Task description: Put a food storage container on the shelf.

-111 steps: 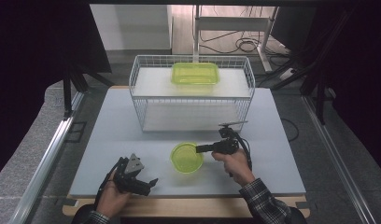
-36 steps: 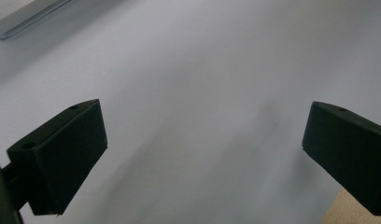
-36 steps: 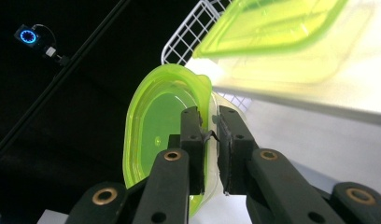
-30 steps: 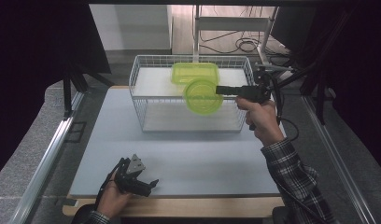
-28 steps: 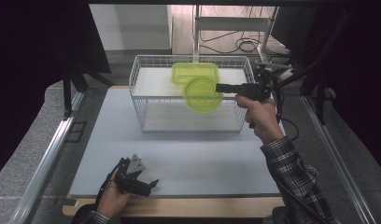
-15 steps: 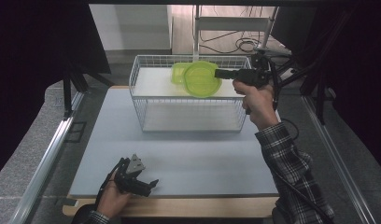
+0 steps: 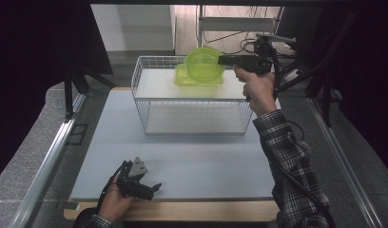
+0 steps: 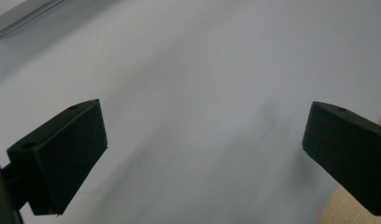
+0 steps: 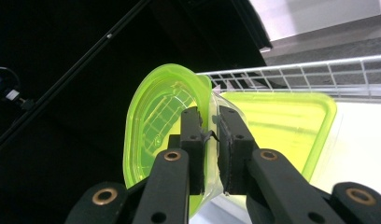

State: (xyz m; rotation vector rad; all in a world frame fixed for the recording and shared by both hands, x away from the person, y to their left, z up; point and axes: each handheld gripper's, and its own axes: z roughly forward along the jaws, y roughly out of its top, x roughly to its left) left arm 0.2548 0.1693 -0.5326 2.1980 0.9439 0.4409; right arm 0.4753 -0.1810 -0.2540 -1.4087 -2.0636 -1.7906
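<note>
A round yellow-green plastic bowl (image 7: 204, 64) (image 9: 151, 121) hangs tilted on edge in the air, its rim pinched between the jaws of my right gripper (image 7: 221, 60) (image 9: 209, 123), which is shut on it. The bowl sits over the far top of a white wire basket (image 7: 140, 95) (image 9: 319, 70). Behind and below the bowl lies a rectangular yellow-green container (image 7: 182, 79) (image 9: 282, 126) on the basket's white upper shelf. My left gripper (image 7: 151, 188) (image 8: 202, 149) rests at the table's front left, jaws wide open over bare tabletop with nothing between them.
The pale grey table top (image 7: 206, 156) lies between the basket and the wooden front edge (image 7: 192, 211). A metal rail (image 7: 49, 156) runs along the left side. Cables and dark stands (image 7: 320, 71) crowd the far right behind the basket.
My right gripper has carried the round bowl up and away from the person, from in front of the basket's side to above its far top, tilting it more upright. The left gripper has stayed put.
</note>
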